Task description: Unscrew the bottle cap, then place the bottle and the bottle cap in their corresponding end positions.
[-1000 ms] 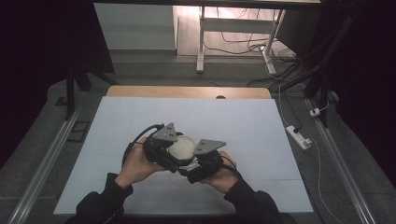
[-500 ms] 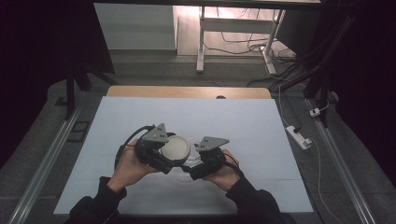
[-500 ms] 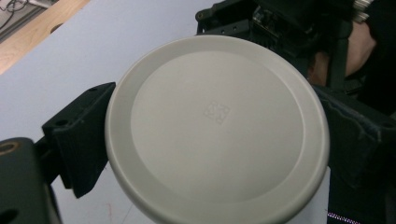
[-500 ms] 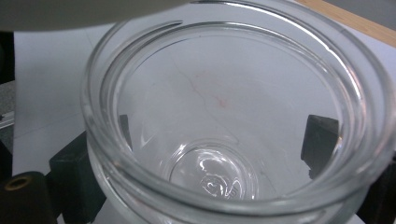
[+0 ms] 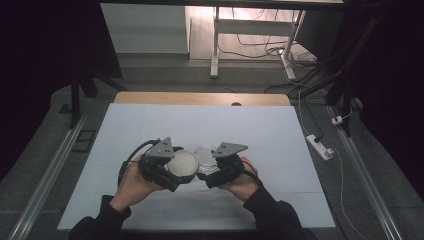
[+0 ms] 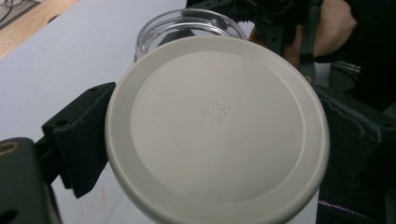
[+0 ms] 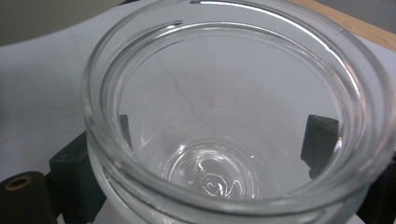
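Note:
My left gripper [image 5: 177, 170] is shut on a round off-white lid [image 5: 183, 164], held by its rim between the two black jaws. In the left gripper view the lid [image 6: 217, 128] faces the camera, flat side up. Just right of it, my right gripper [image 5: 207, 169] is shut on a clear glass jar [image 5: 204, 156] with its mouth uncovered. The right gripper view looks down into the empty jar [image 7: 224, 116], a jaw on each side of its wall. Behind the lid, the jar's rim [image 6: 187, 23] shows. Lid and jar sit close together, slightly apart.
A white table surface [image 5: 250, 130] lies under both hands, with a wooden edge [image 5: 200, 98] at the far side. A white power strip [image 5: 319, 146] lies on the floor to the right. Metal rails [image 5: 50, 170] run along both sides.
The lid has come off the jar: my left gripper carried it to the left, and the open jar now shows in my right gripper. Both hands dropped slightly toward the near edge.

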{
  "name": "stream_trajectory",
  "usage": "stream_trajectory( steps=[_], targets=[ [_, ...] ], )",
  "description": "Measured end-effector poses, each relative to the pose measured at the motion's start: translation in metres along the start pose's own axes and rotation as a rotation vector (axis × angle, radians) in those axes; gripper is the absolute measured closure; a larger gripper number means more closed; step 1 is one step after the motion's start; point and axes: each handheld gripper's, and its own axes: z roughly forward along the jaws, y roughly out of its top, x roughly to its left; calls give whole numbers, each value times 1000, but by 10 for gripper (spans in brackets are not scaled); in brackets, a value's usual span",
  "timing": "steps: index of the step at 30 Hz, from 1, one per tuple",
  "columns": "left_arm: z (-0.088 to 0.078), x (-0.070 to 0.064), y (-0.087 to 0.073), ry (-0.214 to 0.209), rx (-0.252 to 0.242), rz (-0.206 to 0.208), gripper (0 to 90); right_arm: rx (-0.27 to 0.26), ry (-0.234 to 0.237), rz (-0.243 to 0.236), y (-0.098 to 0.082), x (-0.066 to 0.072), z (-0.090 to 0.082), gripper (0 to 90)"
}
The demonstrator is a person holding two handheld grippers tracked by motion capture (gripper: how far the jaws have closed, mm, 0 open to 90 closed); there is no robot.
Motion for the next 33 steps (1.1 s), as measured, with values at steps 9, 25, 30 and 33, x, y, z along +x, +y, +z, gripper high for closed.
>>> stream_trajectory(
  steps=[9,25,30,33],
  targets=[
    [3,-8,-7,-15,1,7,78,-8,-23,6,6,-10,1,67],
    [13,-14,-22,-45,23,-6,78,-6,-50,26,16,-29,10,67],
    [21,-14,-26,-57,27,-21,78,-3,-57,32,17,-34,14,67],
    [25,-14,-28,-62,37,-13,78,-2,-59,35,17,-37,16,67]
  ],
)
